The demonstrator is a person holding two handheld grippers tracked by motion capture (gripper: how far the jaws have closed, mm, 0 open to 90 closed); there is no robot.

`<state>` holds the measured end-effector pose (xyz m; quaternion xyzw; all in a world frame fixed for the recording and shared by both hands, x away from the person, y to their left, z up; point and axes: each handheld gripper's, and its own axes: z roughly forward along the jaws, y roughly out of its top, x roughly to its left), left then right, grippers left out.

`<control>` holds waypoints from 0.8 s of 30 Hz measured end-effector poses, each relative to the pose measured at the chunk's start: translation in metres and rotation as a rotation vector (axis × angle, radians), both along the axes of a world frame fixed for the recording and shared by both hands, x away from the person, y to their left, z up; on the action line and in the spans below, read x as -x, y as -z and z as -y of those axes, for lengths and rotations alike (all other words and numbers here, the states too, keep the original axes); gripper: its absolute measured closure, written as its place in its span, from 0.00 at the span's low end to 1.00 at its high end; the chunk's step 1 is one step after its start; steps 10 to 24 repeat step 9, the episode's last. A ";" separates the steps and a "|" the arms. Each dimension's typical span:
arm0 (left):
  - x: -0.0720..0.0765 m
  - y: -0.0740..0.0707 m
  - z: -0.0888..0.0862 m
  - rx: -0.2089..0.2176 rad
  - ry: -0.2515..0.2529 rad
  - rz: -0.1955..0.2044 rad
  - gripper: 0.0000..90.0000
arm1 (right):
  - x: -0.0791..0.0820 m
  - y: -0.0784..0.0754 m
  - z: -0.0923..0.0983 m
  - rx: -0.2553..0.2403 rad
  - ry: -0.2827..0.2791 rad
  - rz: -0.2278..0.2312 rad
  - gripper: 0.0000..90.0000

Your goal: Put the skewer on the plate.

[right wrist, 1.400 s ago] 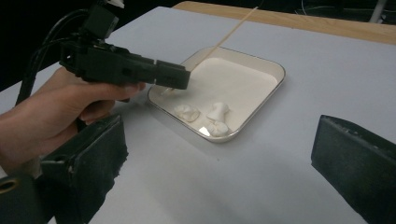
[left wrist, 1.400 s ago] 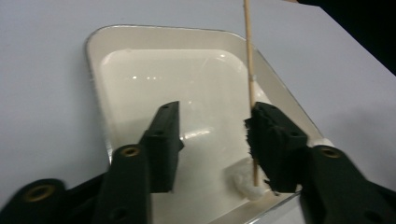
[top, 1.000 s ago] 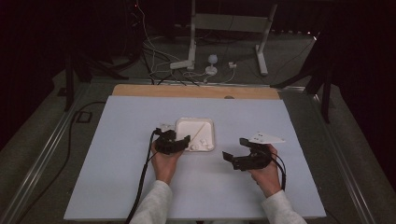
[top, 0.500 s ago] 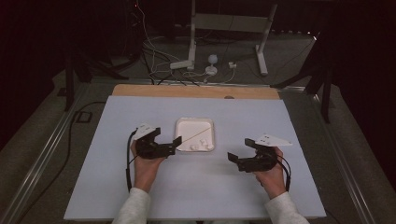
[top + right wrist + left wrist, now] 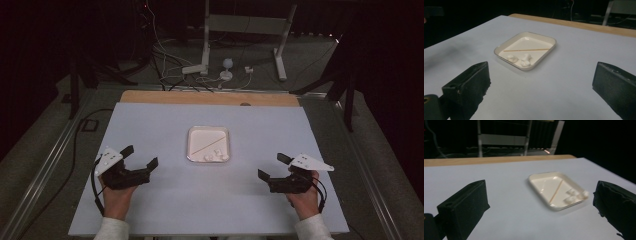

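I am holding my left gripper [image 5: 141, 156] with jaws spread, just opened and empty, left of the tray [image 5: 208, 144] keeping a skewer [image 5: 205, 145] and marshmallows [image 5: 213, 155]. My right gripper [image 5: 271, 166] is gaping empty too; threading seems undone.

Only the white tray [image 5: 208, 131] interrupts the bare table [image 5: 150, 120] between both hand-held grippers.
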<state>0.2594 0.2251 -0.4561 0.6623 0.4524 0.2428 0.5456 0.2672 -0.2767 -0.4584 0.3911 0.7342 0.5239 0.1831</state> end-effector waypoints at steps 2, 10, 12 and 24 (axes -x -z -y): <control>0.006 0.001 -0.008 -0.013 -0.009 0.011 0.01 | 0.005 0.002 0.007 0.001 0.011 0.013 0.00; 0.011 0.000 -0.020 -0.005 -0.027 0.028 0.01 | 0.012 0.004 0.026 -0.014 0.051 0.027 0.00; 0.011 0.000 -0.020 -0.005 -0.027 0.028 0.01 | 0.012 0.004 0.026 -0.014 0.051 0.027 0.00; 0.011 0.000 -0.020 -0.005 -0.027 0.028 0.01 | 0.012 0.004 0.026 -0.014 0.051 0.027 0.00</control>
